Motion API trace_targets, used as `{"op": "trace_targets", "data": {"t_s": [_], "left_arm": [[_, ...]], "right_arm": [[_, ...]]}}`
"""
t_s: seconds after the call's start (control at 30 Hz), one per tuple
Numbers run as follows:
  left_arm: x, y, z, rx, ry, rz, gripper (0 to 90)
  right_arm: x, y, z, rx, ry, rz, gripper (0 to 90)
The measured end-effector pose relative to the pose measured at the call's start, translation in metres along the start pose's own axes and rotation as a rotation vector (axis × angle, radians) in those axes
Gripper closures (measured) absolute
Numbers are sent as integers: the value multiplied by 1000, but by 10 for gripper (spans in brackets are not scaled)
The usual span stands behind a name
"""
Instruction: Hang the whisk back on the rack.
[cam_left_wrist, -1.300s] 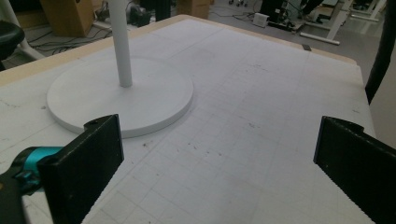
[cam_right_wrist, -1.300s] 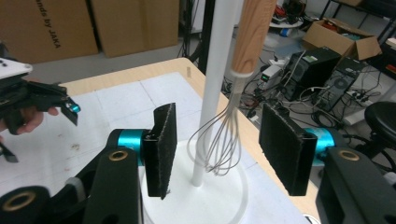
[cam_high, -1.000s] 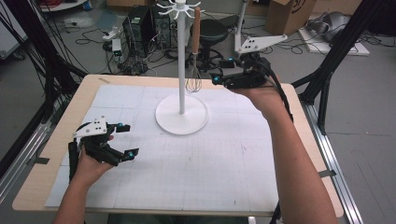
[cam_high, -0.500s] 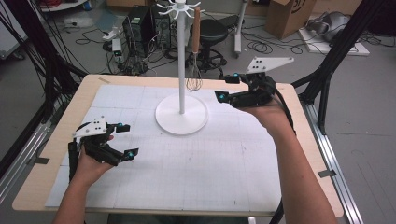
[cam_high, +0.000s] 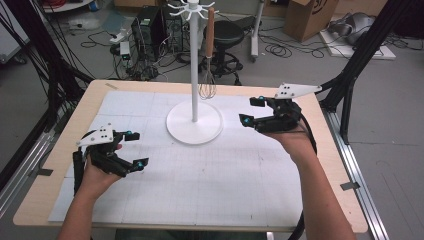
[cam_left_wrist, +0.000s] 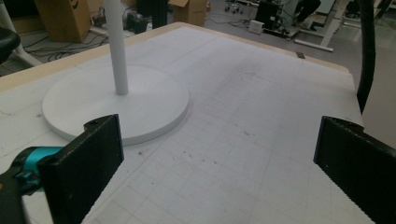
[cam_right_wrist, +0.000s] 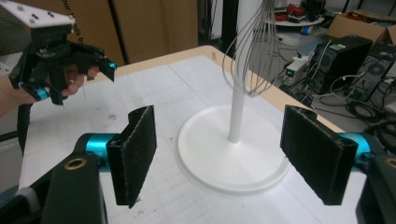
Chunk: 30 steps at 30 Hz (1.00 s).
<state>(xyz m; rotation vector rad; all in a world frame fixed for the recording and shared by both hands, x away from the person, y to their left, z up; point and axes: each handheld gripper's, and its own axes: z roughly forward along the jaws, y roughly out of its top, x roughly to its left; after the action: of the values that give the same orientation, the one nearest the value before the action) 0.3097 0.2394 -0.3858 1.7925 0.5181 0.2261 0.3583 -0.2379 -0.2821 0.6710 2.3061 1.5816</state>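
Observation:
A white stand (cam_high: 194, 65) with a round base (cam_high: 194, 123) rises from the middle back of the table. From one of its top hooks hangs a wire whisk (cam_high: 208, 85) with a wooden handle. My right gripper (cam_high: 252, 111) hovers open to the right of the base, jaws pointing left at it. In the right gripper view the whisk wires (cam_right_wrist: 254, 51) hang in front of the pole (cam_right_wrist: 237, 112), beyond my wide-open jaws. My left gripper (cam_high: 134, 149) is open near the table's front left, empty. The left gripper view shows the base (cam_left_wrist: 116, 105) ahead.
A white gridded mat (cam_high: 210, 170) covers the wooden table (cam_high: 345, 200). Behind the table are computer cases, cables and a stool (cam_high: 225, 35) on the floor. A cardboard box (cam_high: 312, 15) stands at the back right. Black frame posts flank both sides.
My right gripper has drawn back from the whisk, moving rightward and toward the person, lower over the table. The left gripper has stayed in place.

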Motion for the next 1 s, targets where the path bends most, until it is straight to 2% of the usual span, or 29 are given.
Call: {"op": "trace_targets", "data": {"t_s": [0.4,0.53,0.9,1.0], "left_arm": [[1,0,0,-7,-3,-2,21],[0,0,0,-6,-7,-1,21],[-2,1,0,-9,-15,1,21],[-2,1,0,-8,-15,2,21]], "right_arm": [[4,-44,1,14,16,42,224],[6,-53,5,29,19,44,212],[17,-77,9,11,39,68,192],[19,-85,10,23,29,72,181]]}}
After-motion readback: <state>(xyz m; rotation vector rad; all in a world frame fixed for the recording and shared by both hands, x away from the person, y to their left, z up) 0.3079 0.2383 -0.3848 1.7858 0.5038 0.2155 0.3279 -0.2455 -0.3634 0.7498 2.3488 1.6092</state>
